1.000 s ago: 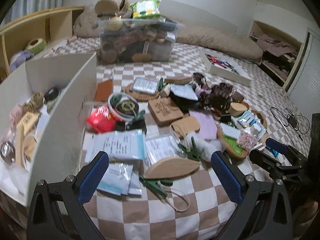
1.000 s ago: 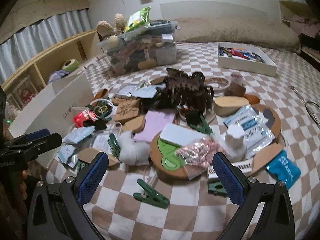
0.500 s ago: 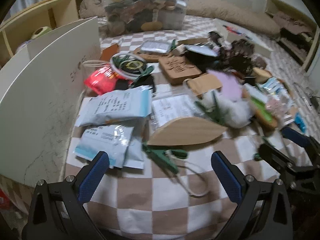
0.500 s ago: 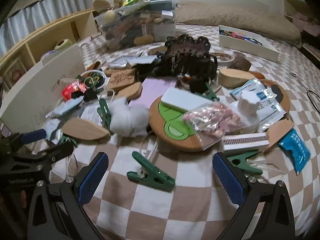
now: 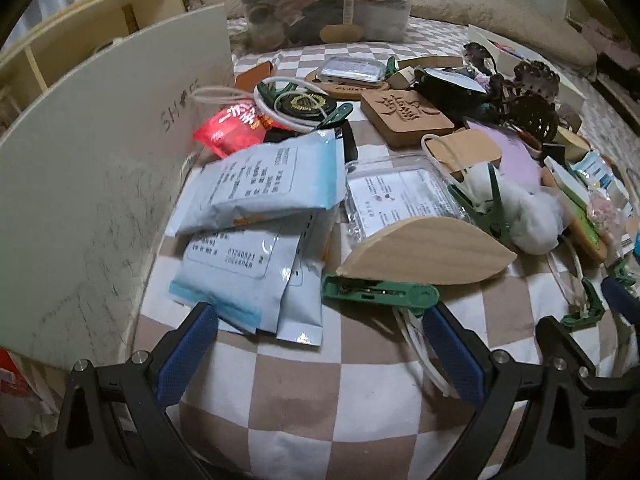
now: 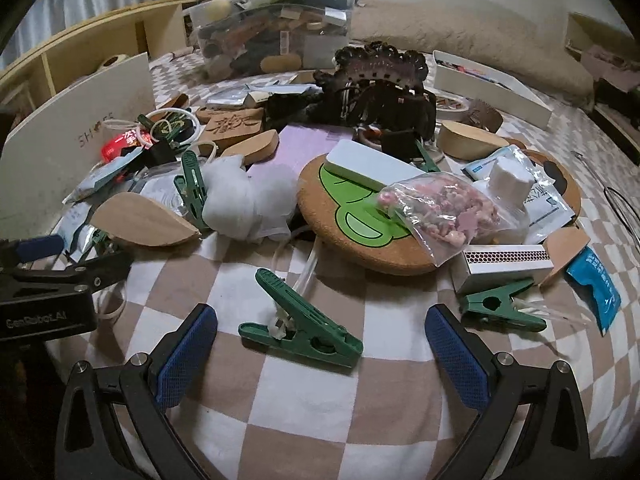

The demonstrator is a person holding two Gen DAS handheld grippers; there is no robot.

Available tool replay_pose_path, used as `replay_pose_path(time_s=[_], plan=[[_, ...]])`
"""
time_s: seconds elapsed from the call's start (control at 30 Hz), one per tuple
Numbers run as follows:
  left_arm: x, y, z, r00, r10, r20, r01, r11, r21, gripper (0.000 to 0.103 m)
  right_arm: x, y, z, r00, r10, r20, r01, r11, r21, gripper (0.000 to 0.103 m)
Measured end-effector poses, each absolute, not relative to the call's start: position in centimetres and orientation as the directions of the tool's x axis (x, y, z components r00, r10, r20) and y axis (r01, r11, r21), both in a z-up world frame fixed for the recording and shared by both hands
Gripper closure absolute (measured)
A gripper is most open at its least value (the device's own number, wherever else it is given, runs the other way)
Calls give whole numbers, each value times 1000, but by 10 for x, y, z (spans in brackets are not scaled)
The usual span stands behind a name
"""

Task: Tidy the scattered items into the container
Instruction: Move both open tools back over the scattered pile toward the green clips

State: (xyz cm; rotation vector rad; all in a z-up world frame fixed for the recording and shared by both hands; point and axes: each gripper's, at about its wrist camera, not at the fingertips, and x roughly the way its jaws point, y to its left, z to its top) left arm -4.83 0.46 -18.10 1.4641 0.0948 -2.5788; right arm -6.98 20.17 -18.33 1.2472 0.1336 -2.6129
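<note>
Left wrist view: left gripper (image 5: 320, 344) is held with jaws wide apart, nothing between them, low over the checkered cloth (image 5: 320, 400). A green clip (image 5: 378, 290) lies flat just ahead of the jaws, long axis left-right, touching the near edge of a leaf-shaped wooden piece (image 5: 428, 250) whose tip points right. Stacked blue-white sachets (image 5: 256, 216) lie left of the clip, beside the white container wall (image 5: 100, 184), where "SH" is legible by hand; the remaining letters cannot be read. A date-like "01240521" is printed on the lower sachet. A carved wooden block (image 5: 406, 116) sits further back.

Right wrist view: right gripper (image 6: 320, 344) is likewise spread open and empty. A second green clip (image 6: 302, 328) lies between the pads, long axis diagonal, jaw end raised toward upper left. Only here are seen the cork coaster (image 6: 360, 216) with green print, a matchbox (image 6: 506, 260), a third clip (image 6: 500, 306), and "GenRobot.AI" on the left gripper's body.
</note>
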Motion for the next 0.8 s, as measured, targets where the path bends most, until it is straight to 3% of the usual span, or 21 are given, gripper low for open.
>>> replay_pose_path(time_s=[0.5, 0.67, 0.8], plan=[[-40, 0, -181, -497, -63, -865, 198, -979, -43, 0, -67, 204, -184, -627, -190, -756, 234, -971, 50, 0], [-33, -2, -173, -507, 64, -859, 152, -975, -162, 0, -67, 204, -184, -626, -195, -755, 233, -971, 57, 0], [-32, 8, -172, -498, 113, -860, 93, -979, -183, 3, -67, 204, -184, -625, -200, -754, 232, -971, 65, 0]])
